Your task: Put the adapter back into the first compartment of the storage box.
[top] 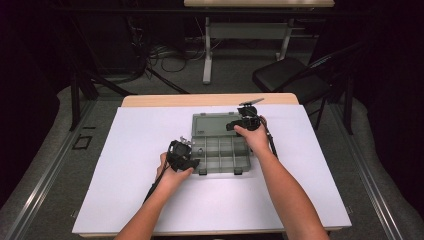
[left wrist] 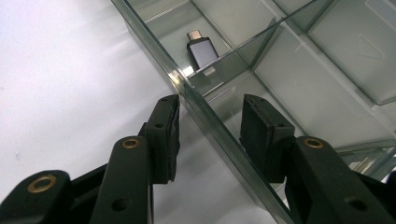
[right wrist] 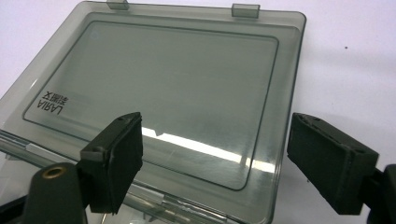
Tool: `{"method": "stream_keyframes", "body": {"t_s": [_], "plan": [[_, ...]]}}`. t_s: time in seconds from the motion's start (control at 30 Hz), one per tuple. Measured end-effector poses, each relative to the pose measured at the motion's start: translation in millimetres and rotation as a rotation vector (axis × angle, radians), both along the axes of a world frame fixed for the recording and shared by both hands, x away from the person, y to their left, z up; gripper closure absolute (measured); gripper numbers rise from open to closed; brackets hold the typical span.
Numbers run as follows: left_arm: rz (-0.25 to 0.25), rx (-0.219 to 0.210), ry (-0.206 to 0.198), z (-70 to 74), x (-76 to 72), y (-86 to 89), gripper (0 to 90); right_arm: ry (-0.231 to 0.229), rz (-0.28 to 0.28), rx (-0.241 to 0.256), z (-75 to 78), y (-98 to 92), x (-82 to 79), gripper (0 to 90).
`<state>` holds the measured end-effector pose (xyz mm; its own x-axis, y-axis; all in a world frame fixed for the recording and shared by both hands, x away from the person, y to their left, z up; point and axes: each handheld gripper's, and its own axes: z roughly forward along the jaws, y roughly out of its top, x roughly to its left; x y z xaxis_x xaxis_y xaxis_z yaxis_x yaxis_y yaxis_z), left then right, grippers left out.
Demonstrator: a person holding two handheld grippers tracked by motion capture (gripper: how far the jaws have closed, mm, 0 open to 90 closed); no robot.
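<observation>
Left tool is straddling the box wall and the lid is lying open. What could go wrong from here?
The left tool straddles the thin wall of the organizer box with its jaws open; clamping hard might flex it or tip the light box.

The adapter lies loose in a compartment and could slide out.

The right tool hovers open above the lid; pressing could strain the hinge.

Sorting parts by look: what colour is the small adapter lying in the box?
Dark grey with a silvery metal plug, clearest in the left gripper view: adapter in the box.
</observation>
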<state>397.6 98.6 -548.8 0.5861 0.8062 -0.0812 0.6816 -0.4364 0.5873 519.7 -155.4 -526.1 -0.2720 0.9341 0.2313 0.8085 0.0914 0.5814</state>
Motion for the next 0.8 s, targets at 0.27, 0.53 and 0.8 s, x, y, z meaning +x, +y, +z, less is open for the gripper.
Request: {"method": "stream_keyframes", "body": {"t_s": [0.27,0.53,0.8], "plan": [[0.0,-0.001,0.0,-0.1,0.0,0.1,57.4,0.048,-0.003,0.016,-2.9,-5.0,2.4,19.0],[0.001,-0.001,-0.001,-0.1,-0.1,-0.1,57.4,0.057,-0.021,0.031,-3.2,-8.8,2.1,25.7],[0.001,-0.002,-0.001,-0.2,-0.2,-0.1,57.3,0.086,-0.004,0.022,-8.4,-8.2,4.3,25.3]]}}
